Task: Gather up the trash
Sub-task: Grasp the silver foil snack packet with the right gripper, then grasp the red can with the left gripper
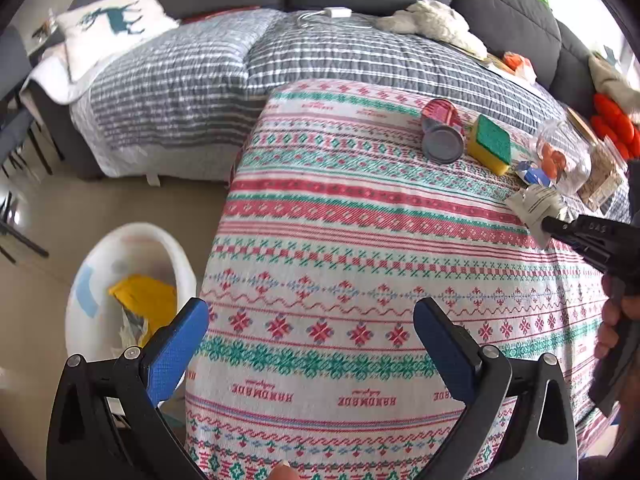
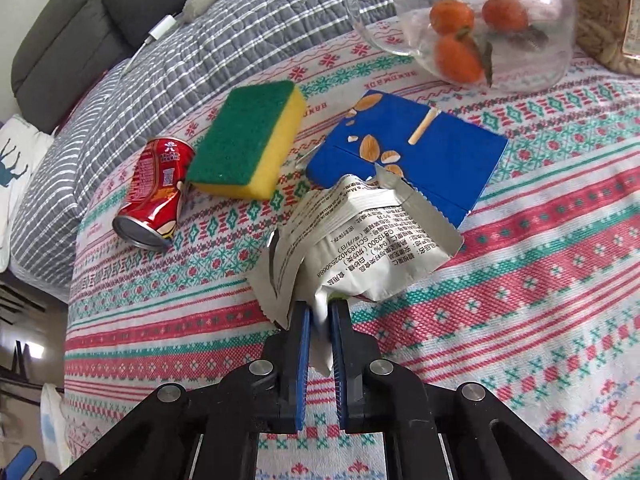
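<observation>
My right gripper [image 2: 319, 312] is shut on a crumpled white snack wrapper [image 2: 360, 236] and holds it just above the patterned tablecloth [image 2: 520, 320]; the wrapper also shows in the left wrist view [image 1: 534, 206]. A dented red can [image 2: 154, 194] lies on its side to the left, also seen in the left wrist view [image 1: 442, 130]. A blue snack packet [image 2: 432, 156] lies behind the wrapper. My left gripper [image 1: 312, 320] is open and empty over the table's near edge. A white trash bin [image 1: 120, 292] with yellow and other rubbish stands on the floor at the left.
A green and yellow sponge [image 2: 248, 140] lies between can and packet. A glass jar [image 2: 480, 20] with oranges lies at the back right. A sofa with a striped grey cover [image 1: 200, 80] and a pillow [image 1: 108, 28] stands behind the table.
</observation>
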Motion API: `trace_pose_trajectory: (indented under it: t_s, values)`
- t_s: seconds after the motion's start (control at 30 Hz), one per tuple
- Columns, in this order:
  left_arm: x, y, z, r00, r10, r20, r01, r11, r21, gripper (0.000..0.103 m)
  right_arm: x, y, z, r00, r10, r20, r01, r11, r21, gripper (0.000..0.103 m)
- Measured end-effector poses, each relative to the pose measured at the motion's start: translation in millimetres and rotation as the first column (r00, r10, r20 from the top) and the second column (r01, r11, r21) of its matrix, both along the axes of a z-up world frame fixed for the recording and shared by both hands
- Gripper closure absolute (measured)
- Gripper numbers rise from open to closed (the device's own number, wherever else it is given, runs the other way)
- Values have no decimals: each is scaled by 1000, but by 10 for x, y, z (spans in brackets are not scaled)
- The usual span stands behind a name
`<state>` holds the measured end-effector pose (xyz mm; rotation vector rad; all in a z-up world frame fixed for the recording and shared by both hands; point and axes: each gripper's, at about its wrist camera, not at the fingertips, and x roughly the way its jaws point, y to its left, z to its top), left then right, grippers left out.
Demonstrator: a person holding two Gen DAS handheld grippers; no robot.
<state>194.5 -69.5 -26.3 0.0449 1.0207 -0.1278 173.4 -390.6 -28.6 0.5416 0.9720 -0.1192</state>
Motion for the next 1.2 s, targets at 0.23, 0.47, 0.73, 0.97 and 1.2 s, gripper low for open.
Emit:
trace_pose_trajectory:
  t_s: [0.23,0.47,0.73,0.97,1.2]
  values:
    - [222,-456,79,997,-66,48,63,997,55,0,-263,-365,330,995,-52,81,49,998,33,95]
    - [656,-1001,71,989,-117,87,115,993,29,0,-407,-676,472,990,-75,119,71,997,33,95]
    - [1130,-1470,-83,978,-157,135,157,987,12,10,-499,-971,429,991,-96,98,96,995,8,95]
    - [1539,-1643,-105,971,-173,163,168,985,41,18,-570,-1128,431,989,-107,98,105,994,20,95]
    - [1845,-1712,-255,979,-198,56,197,980,16,20,-512,-1142,376,991,-108,78,107,994,28,95]
